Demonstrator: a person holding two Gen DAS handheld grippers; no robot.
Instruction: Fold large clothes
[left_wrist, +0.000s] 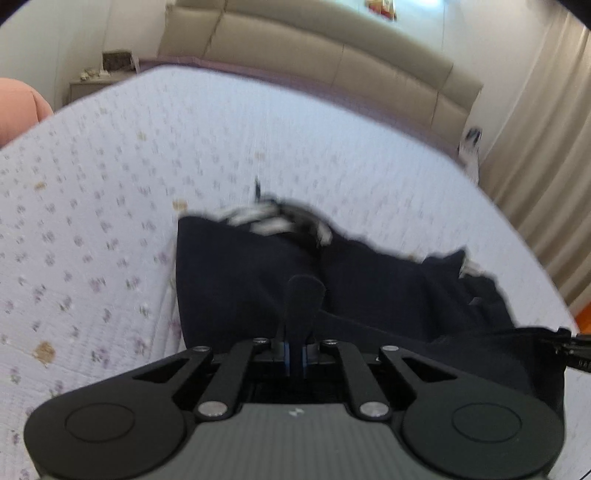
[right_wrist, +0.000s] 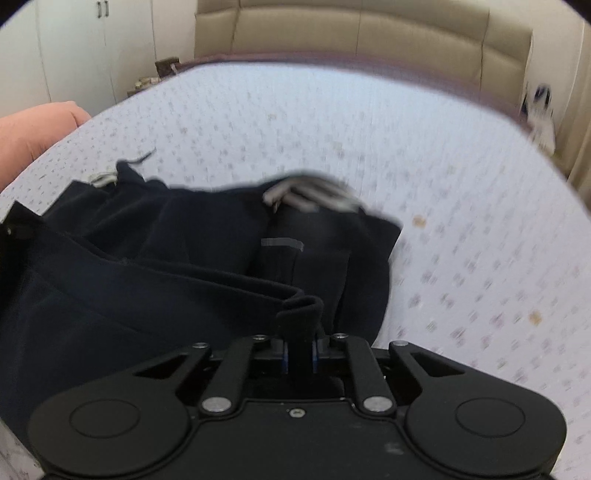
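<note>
A large dark navy garment (left_wrist: 362, 288) with striped white and dark trim (left_wrist: 273, 218) lies bunched on the bed. My left gripper (left_wrist: 295, 347) is shut on a fold of its cloth, which sticks up between the jaws. In the right wrist view the same navy garment (right_wrist: 155, 251) spreads to the left, with striped trim (right_wrist: 314, 194) at its far edge. My right gripper (right_wrist: 299, 347) is shut on a hemmed edge of it. The other gripper shows at the right edge of the left view (left_wrist: 576, 347). Both views are motion-blurred.
The bed has a white quilted cover with small flower print (left_wrist: 110, 221), also in the right wrist view (right_wrist: 461, 240). A beige padded headboard (left_wrist: 332, 48) stands behind it. Curtains (left_wrist: 546, 155) hang at right. A nightstand (left_wrist: 96, 81) and white closet doors (right_wrist: 74, 48) are at left.
</note>
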